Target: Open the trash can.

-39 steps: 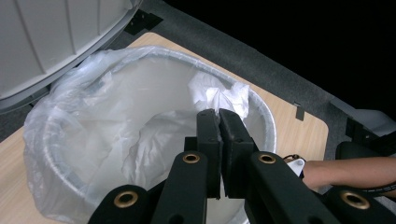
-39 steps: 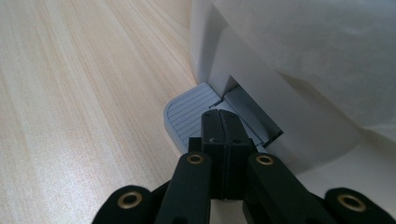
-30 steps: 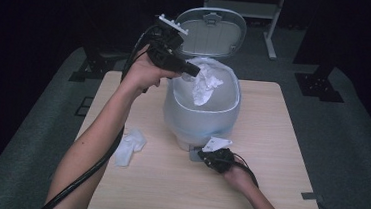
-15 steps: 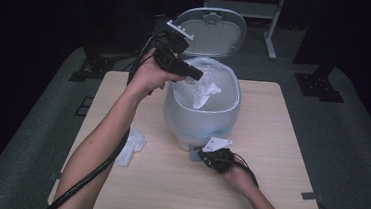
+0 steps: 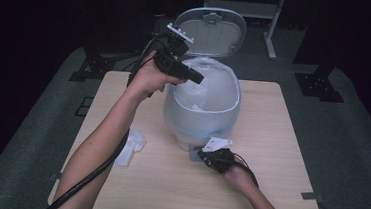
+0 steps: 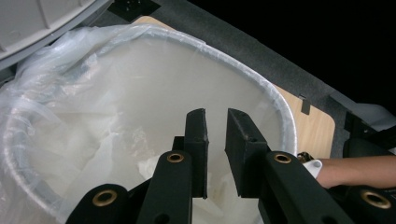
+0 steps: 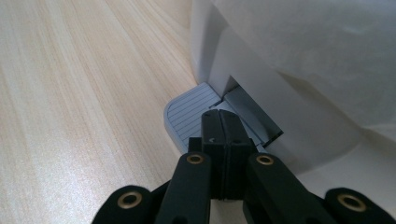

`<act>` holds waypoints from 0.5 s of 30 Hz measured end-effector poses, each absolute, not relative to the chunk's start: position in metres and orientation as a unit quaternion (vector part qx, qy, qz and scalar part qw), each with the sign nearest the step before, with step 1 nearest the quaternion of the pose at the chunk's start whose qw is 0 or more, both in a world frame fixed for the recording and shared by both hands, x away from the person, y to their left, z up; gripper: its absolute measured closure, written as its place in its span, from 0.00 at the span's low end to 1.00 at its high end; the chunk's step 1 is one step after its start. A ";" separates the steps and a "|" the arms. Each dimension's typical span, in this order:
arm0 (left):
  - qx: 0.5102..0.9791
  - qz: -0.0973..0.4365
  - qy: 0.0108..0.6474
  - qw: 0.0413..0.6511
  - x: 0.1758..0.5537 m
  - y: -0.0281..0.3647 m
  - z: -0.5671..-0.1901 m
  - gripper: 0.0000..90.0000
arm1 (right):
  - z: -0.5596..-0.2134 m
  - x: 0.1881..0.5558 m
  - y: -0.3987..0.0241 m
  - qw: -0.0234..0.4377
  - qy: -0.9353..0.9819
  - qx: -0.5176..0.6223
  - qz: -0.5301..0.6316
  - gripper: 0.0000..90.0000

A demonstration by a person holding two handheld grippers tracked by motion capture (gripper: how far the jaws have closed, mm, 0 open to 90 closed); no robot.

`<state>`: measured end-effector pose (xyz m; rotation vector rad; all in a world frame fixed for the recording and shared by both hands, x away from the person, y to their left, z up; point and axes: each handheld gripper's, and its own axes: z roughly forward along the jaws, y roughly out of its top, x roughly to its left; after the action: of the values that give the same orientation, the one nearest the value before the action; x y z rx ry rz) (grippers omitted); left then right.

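Left gripper (image 6: 215, 122) raised over lined pedal bin (image 5: 201, 103), jaws just parting, empty; right gripper (image 7: 220, 125) clenched, pressing pedal (image 7: 187, 114).

Crumpled tissue (image 5: 131, 146) left of bin (image 5: 200, 118)

Black jaws (image 6: 215, 140) — brass rivets, bare forearms — black cables.

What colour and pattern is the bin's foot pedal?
Light grey pedal with fine parallel ridges, clearest in the right gripper view.
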<state>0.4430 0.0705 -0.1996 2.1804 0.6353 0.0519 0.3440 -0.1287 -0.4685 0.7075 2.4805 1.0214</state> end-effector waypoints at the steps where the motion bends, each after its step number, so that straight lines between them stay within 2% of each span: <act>1: 0.870 0.021 0.254 0.421 0.443 0.071 -0.200 0.86 | -0.469 0.344 -0.129 0.183 0.879 0.251 0.362 0.99; 15: 0.870 0.006 0.242 0.430 0.429 0.087 -0.200 0.82 | -0.469 0.344 -0.129 0.183 0.879 0.251 0.362 0.99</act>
<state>0.4286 0.0875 -0.1999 2.1702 0.6032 0.0138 0.3438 -0.1286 -0.4687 0.7090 2.4796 1.0228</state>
